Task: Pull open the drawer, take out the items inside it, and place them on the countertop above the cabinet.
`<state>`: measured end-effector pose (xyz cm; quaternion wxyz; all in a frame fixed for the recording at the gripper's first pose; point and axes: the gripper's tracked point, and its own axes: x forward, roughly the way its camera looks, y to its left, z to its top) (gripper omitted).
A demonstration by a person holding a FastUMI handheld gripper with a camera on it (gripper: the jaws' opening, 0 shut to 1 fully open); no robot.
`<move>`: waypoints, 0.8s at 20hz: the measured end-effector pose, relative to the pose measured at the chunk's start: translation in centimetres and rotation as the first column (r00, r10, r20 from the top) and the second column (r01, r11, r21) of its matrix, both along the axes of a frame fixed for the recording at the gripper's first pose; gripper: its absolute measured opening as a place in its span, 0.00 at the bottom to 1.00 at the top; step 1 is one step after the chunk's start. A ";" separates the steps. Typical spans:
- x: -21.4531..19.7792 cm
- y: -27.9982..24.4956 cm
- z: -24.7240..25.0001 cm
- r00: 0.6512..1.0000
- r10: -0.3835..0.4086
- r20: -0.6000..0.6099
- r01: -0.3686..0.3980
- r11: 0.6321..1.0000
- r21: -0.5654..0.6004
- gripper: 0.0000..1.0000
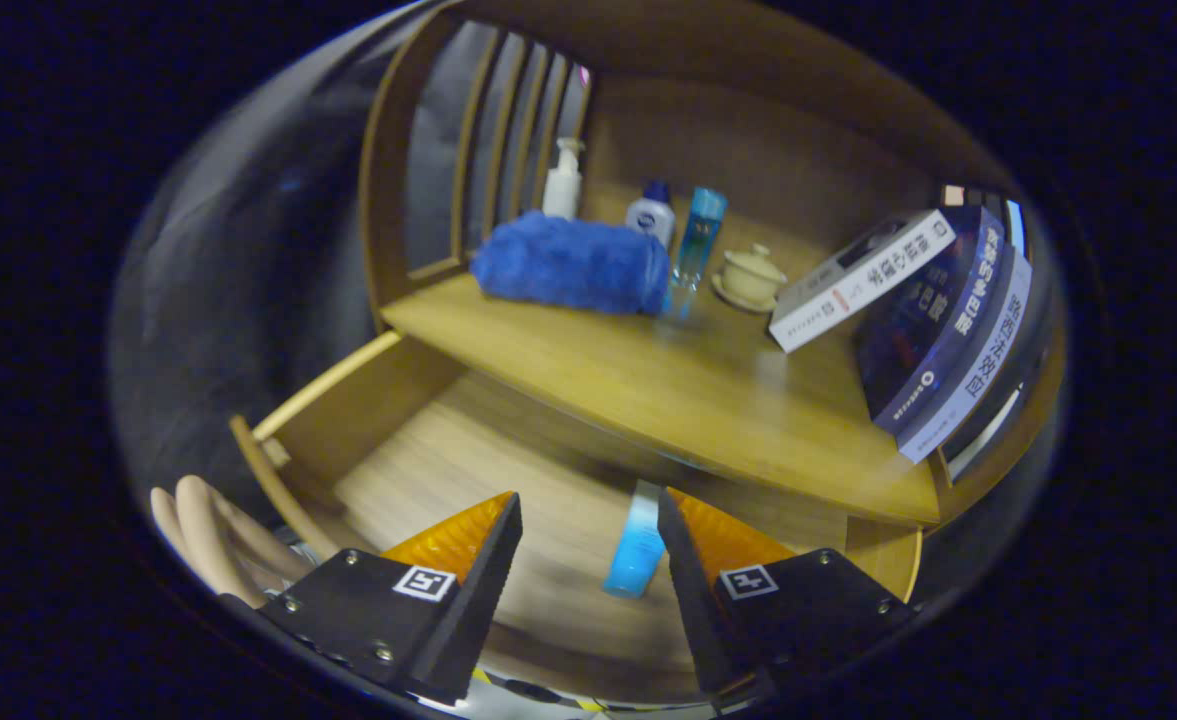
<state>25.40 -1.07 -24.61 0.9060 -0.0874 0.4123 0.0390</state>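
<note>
**Drawer open, one blue bottle inside, tongs spread and empty**

Gripper (588, 510): fingers wide apart, nothing between the pads, hovering over the pulled-out drawer (348, 410). Both tips point at the drawer floor.

Drawer contents: one light blue bottle (634, 545) lying flat on the drawer floor, just beside the inner edge of the right finger, partly under the countertop's front edge. Cannot tell whether the finger touches it.

Countertop (668, 390) above drawer, items towards the back: blue towel (570, 264), folded/rolled; white pump bottle (563, 180) behind it; small white bottle w/ blue cap (652, 212); tall clear blue bottle (698, 235) just beside the towel's right end; cream lidded cup on saucer (750, 277). Three books (933, 320) lean at the right end, well apart from the towel.

Person's fingers (203, 530) seen near the drawer's left front corner
</note>
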 end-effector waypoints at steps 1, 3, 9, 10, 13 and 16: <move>0.1 -0.5 -1.4 0.999 -0.009 -0.048 0.009 1.000 -0.014 0.81; -0.3 -1.2 -3.6 0.991 -0.024 -0.131 0.019 0.999 -0.042 0.81; -0.2 -2.2 -6.4 0.961 -0.070 -0.267 0.052 0.996 -0.074 0.82; -0.6 -2.5 -6.7 0.952 -0.077 -0.297 0.055 0.995 -0.082 0.82; -1.0 -2.8 -7.9 0.933 -0.070 -0.353 0.042 0.995 -0.086 0.83; -1.9 -2.7 -8.5 0.915 -0.055 -0.399 0.016 0.995 -0.101 0.82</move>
